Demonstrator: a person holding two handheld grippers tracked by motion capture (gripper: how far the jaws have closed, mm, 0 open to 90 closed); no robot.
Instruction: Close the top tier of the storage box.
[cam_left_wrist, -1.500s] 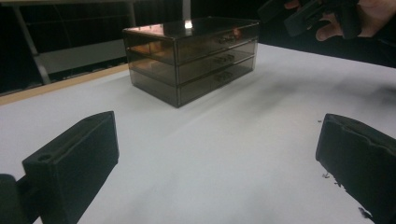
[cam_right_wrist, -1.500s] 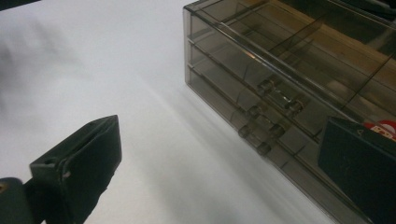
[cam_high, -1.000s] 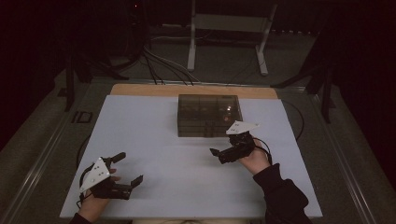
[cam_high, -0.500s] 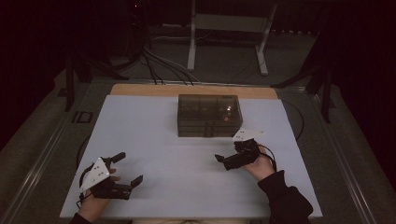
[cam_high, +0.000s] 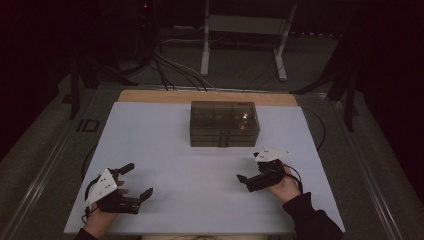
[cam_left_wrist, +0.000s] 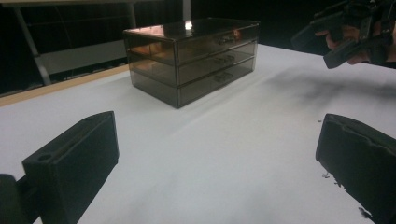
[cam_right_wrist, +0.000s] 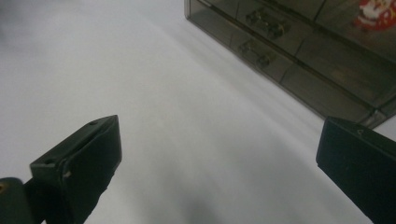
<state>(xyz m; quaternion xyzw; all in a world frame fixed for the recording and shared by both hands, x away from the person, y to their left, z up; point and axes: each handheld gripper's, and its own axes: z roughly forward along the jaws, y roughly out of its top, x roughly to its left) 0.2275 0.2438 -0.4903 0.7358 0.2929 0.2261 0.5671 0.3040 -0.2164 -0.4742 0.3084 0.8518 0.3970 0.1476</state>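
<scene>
Smoked drawer box (cam_high: 224, 123): mid-table, far edge, drawers shut; right gripper (cam_high: 248, 181) just in front of box, jaws spread, empty; left gripper (cam_high: 136, 182) well apart to box's front-left, jaws wide, empty; approach w/ jaws level, square to a drawer knob (cam_right_wrist: 265, 24).

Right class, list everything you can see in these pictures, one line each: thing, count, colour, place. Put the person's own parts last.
Drawer box: one, smoky translucent grey, three drawers, far middle of the table.
Small figure: one, red and white, inside the box's top.
Table: one, white top, wooden far edge.
Metal stand: one, pale grey, on the floor beyond the table.
Cables: several, black, floor behind the table.
Left gripper: one, black, near left, jaws open.
Right gripper: one, black, near right, jaws open.
</scene>
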